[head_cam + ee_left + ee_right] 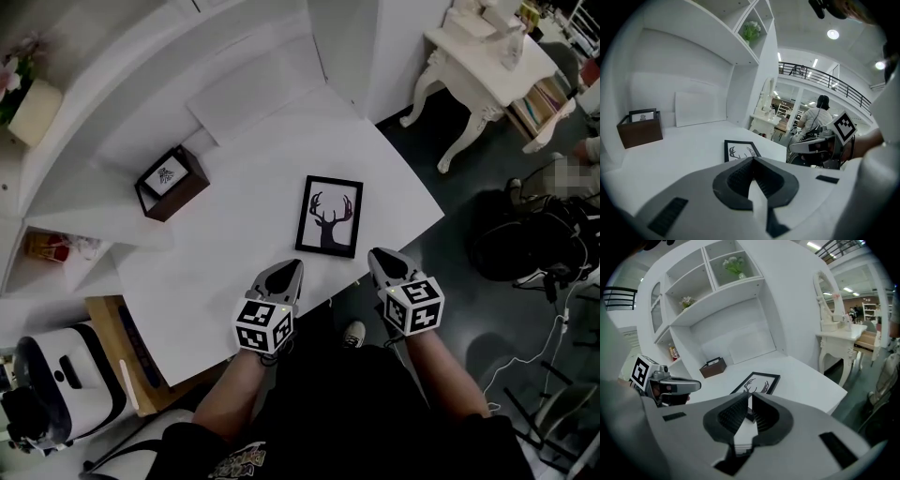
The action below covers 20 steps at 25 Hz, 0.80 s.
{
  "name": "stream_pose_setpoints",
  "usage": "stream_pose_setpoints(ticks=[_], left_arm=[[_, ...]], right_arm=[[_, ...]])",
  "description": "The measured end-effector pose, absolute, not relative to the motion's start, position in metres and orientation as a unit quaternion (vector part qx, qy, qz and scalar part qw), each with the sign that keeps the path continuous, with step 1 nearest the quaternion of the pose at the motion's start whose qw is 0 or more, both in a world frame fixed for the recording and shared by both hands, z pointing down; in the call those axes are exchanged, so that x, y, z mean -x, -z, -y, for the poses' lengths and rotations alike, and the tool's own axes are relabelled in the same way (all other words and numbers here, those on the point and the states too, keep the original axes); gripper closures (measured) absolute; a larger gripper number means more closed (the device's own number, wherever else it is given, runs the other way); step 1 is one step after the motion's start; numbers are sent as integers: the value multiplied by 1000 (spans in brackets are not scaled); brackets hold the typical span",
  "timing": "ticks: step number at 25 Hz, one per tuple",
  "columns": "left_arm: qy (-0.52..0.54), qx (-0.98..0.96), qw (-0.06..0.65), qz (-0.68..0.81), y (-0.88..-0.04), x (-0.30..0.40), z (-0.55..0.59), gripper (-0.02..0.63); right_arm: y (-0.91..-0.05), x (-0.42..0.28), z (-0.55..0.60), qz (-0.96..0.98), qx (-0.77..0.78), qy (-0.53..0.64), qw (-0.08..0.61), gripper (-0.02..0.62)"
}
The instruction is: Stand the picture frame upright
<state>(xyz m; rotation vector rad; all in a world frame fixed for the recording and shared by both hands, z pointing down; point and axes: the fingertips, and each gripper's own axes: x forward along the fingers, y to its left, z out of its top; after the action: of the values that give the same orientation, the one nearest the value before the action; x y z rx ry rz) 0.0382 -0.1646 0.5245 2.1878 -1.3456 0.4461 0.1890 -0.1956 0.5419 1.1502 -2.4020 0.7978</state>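
Two bare forearms [228, 389] are held out side by side at the near edge of the flat white bench [234, 253]. The grey left gripper [290, 271] and the grey right gripper [382, 262] are both pointed forward at the thin black picture frame [329, 216]. Each gripper's jaws are pressed together, and nothing is held between the dark ridged pads. The frame is laid flat on its back on the bench, just ahead of the grippers and not touched by them. A black deer head with antlers is shown on its white picture. A small dark brown box [172, 184] is seen further back on the left, well apart from the frame.
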Motion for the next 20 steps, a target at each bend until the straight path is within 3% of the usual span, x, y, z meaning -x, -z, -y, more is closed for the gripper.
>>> stream_pose_setpoints(ticks=[7,20], left_arm=[[-179,-806,289,485,-551,-27,190,600],[-203,-804,304,469,-582,-15,231,598]], right_arm=[[-579,-174,223,826,-412,-322,211,586],[-635,-158,259,783,-427,-370,260,500]])
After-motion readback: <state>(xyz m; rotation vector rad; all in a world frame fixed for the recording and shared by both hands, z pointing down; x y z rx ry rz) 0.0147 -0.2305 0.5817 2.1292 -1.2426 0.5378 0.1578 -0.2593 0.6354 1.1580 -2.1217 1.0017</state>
